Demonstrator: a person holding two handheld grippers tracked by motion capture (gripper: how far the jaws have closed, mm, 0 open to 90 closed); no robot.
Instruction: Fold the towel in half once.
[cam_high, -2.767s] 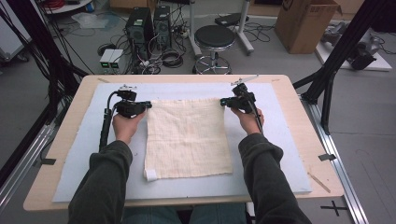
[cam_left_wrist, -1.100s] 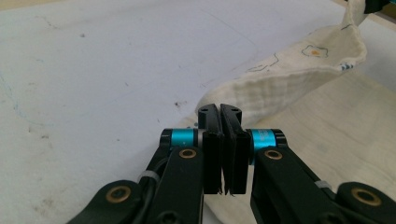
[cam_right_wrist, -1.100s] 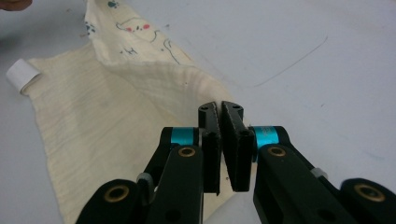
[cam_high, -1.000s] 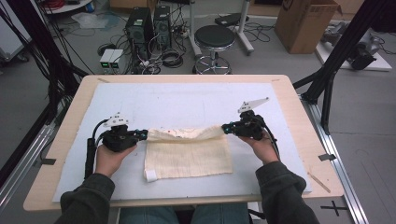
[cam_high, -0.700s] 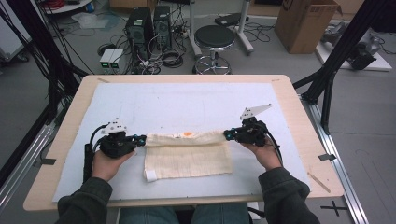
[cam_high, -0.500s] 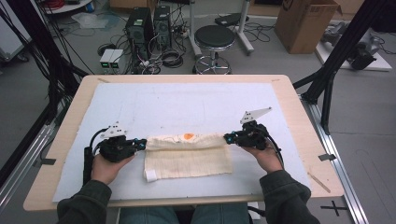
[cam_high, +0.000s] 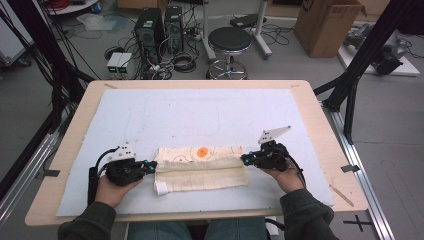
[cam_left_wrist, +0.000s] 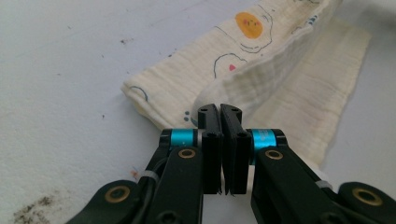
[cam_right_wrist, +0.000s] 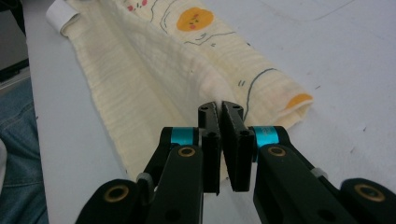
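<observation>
Here, looking down on a wooden table (cam_high: 320, 107) covered by a pale blue mat (cam_high: 200, 115), with a black stool (cam_high: 229, 40), computer towers (cam_high: 160, 22) and a cardboard box (cam_high: 325, 25) on the floor beyond. Lying near the mat's front edge: a cream muslin cloth (cam_high: 200, 167), folded over, showing an orange face print (cam_high: 202, 152) and a white tag (cam_high: 161, 188). Pinching the cloth's raised fold at either end: left gripper (cam_left_wrist: 219, 112) and right gripper (cam_right_wrist: 219, 109), jaws nearly together on fabric.
</observation>
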